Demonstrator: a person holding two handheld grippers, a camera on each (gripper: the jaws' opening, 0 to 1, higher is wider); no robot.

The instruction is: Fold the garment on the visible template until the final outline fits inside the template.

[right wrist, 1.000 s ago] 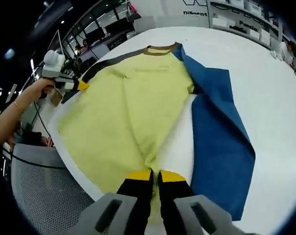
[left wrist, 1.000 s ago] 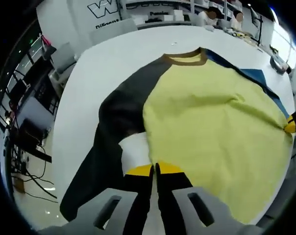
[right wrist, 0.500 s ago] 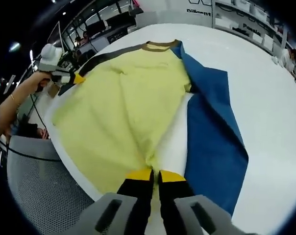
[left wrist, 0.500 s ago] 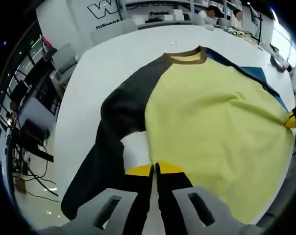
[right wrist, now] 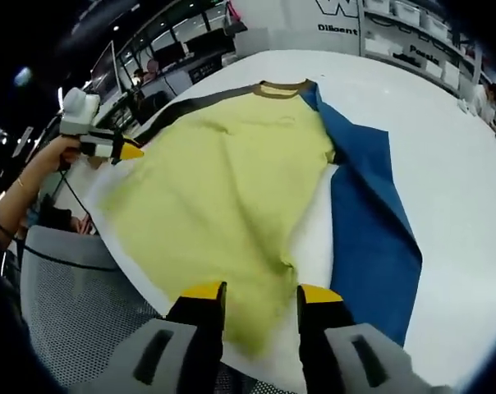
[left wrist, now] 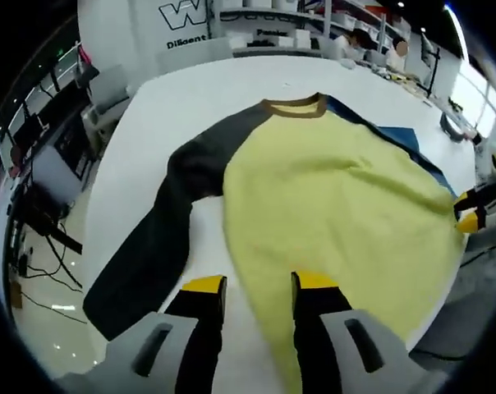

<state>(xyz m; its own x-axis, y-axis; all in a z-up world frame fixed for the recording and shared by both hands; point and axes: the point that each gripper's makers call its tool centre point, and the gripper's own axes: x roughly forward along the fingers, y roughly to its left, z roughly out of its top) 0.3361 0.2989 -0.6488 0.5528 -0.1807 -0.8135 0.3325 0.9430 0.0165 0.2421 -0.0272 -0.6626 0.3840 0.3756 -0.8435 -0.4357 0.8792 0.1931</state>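
On white tabletop (left wrist: 149, 115), garment (left wrist: 330, 205) flat, collar at 12 o'clock. Soft, limp, light: pinch hem corners. Left gripper (left wrist: 256, 287), right gripper (right wrist: 260, 293): jaws apart, empty.

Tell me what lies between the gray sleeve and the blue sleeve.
The shirt's yellow body, spread flat between gray sleeve and blue sleeve, seen in both gripper views.

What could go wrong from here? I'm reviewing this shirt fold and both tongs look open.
1. The yellow shirt body reaches the table edge nearest the person; its hem could slide off.
2. The blue sleeve and dark sleeve lie spread wide, so the outline probably overruns any template.
3. The left tongs and right tongs are open near the hem; closing may pinch a wrinkle.
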